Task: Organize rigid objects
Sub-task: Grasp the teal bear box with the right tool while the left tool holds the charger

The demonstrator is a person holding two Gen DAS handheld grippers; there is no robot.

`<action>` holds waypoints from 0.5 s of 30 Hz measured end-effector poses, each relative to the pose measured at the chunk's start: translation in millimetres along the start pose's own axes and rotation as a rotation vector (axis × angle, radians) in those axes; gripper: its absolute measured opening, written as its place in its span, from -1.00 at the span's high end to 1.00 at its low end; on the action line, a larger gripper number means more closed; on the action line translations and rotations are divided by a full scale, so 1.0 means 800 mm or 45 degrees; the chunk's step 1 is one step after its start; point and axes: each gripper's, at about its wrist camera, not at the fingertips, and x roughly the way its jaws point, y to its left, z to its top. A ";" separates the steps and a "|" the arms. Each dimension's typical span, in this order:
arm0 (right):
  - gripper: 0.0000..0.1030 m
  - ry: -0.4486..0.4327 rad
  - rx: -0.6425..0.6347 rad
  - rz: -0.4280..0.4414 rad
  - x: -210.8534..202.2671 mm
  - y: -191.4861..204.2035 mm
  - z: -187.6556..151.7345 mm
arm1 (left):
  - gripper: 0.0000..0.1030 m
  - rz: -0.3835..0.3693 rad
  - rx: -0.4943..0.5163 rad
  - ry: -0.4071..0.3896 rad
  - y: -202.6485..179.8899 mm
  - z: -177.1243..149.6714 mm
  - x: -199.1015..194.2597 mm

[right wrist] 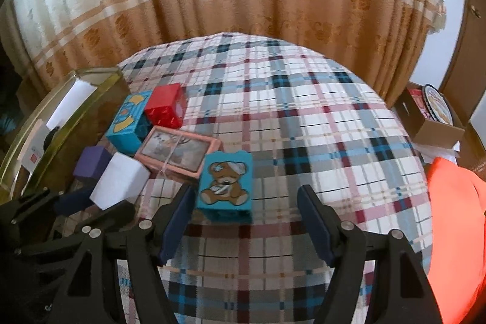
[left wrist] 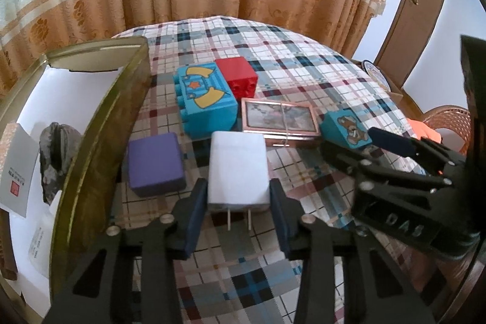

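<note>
My left gripper (left wrist: 238,199) is shut on a white charger plug (left wrist: 238,172), its two prongs pointing back toward me; the plug also shows in the right wrist view (right wrist: 120,182). My right gripper (right wrist: 246,220) is open, and a blue teddy-bear block (right wrist: 226,184) stands between its fingers, touching neither. That block also shows in the left wrist view (left wrist: 346,128). On the plaid cloth lie a purple block (left wrist: 156,163), a large blue block with yellow shapes (left wrist: 206,99), a red block (left wrist: 238,75) and a pink framed picture box (left wrist: 281,122).
A gold-rimmed tin box (left wrist: 100,123) stands at the left, holding white paper, a card and a dark rock (left wrist: 57,151). A cardboard box (right wrist: 431,117) and an orange cloth (right wrist: 455,202) lie at the right. A curtain hangs behind the table.
</note>
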 end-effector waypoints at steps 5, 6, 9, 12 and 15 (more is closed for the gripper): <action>-0.09 0.014 0.032 0.041 0.004 -0.007 -0.001 | 0.20 0.013 0.030 0.007 -0.010 0.003 0.004; -0.01 0.012 0.034 0.043 0.003 -0.007 -0.002 | 0.20 0.011 0.028 0.006 -0.011 0.004 0.005; 0.30 0.006 0.023 0.043 0.002 -0.003 -0.002 | 0.22 -0.015 0.030 0.003 -0.009 0.002 0.004; 0.31 0.006 0.017 0.045 0.003 -0.002 -0.002 | 0.22 -0.037 0.020 0.001 -0.005 0.001 0.002; 0.31 0.004 0.021 0.049 0.004 -0.001 -0.001 | 0.23 -0.046 -0.003 -0.001 0.000 0.000 -0.001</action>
